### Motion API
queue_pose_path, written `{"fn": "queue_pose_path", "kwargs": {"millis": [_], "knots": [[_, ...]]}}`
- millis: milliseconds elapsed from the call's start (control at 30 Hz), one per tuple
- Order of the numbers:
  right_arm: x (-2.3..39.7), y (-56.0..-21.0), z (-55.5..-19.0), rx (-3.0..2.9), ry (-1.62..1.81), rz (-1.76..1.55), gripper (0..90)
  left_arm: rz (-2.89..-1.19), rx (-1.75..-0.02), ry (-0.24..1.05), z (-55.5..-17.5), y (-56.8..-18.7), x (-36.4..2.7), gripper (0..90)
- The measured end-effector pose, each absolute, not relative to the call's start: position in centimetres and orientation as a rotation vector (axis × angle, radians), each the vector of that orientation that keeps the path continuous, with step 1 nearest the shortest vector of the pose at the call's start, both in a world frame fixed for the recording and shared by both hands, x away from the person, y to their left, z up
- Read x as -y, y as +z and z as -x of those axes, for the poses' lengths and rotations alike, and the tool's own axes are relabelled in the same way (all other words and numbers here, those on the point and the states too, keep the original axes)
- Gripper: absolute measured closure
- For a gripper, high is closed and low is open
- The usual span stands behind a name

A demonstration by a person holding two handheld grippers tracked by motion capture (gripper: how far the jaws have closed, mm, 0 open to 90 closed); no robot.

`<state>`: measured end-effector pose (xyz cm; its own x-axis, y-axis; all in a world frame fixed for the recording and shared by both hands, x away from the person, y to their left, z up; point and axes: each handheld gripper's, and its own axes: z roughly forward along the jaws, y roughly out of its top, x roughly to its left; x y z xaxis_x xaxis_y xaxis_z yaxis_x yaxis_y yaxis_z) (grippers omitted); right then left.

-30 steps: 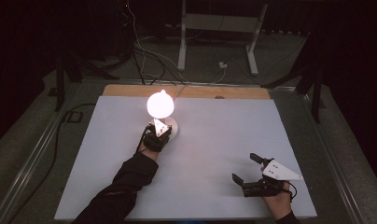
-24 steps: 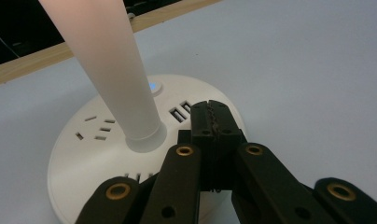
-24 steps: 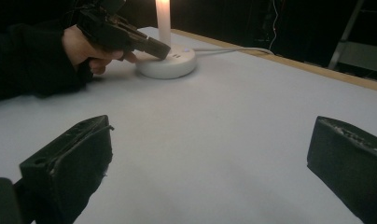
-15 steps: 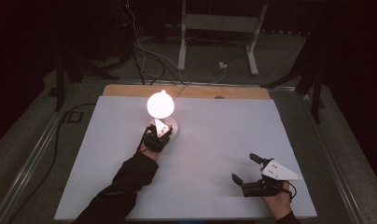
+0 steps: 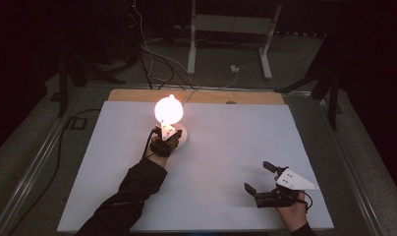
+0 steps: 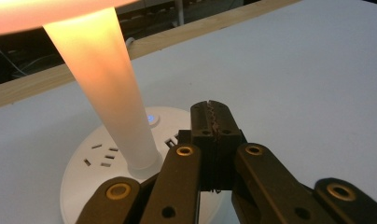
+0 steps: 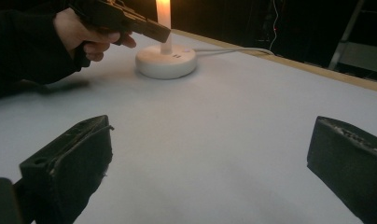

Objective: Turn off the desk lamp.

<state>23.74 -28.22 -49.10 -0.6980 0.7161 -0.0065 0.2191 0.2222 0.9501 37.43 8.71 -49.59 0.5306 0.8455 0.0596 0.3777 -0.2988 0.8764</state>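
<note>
High view: the lit lamp (image 5: 169,118) is being kept near the bench's (image 5: 226,147) far edge.

Left gripper view: left gripper (image 6: 213,122), fingers closed empty, is being held over the lamp's base; tipping is being risked.

Right gripper view: right gripper (image 7: 210,163) is being held wide open, empty.

A lit table lamp (image 5: 169,120) is seen upright on the white table top, toward its far left-centre part. A round white base (image 6: 91,163) is shown lying flat, with socket slots and a small blue-lit button (image 6: 152,118) on top. A frosted tapered stem (image 6: 102,88) rises from the base, glowing warm orange, and is topped by a bright round globe (image 5: 168,109). A white cord (image 7: 233,49) is led from the base toward the far edge.
</note>
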Motion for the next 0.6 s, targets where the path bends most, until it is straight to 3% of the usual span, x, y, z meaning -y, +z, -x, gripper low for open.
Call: {"fn": "queue_pose_path", "kwargs": {"millis": [600], "knots": [[28.2,-49.1,-23.7,-2.058,1.482,-0.864,0.0,-1.912,-1.031,0.656,-37.9,-50.7,-9.1,90.0]]}}
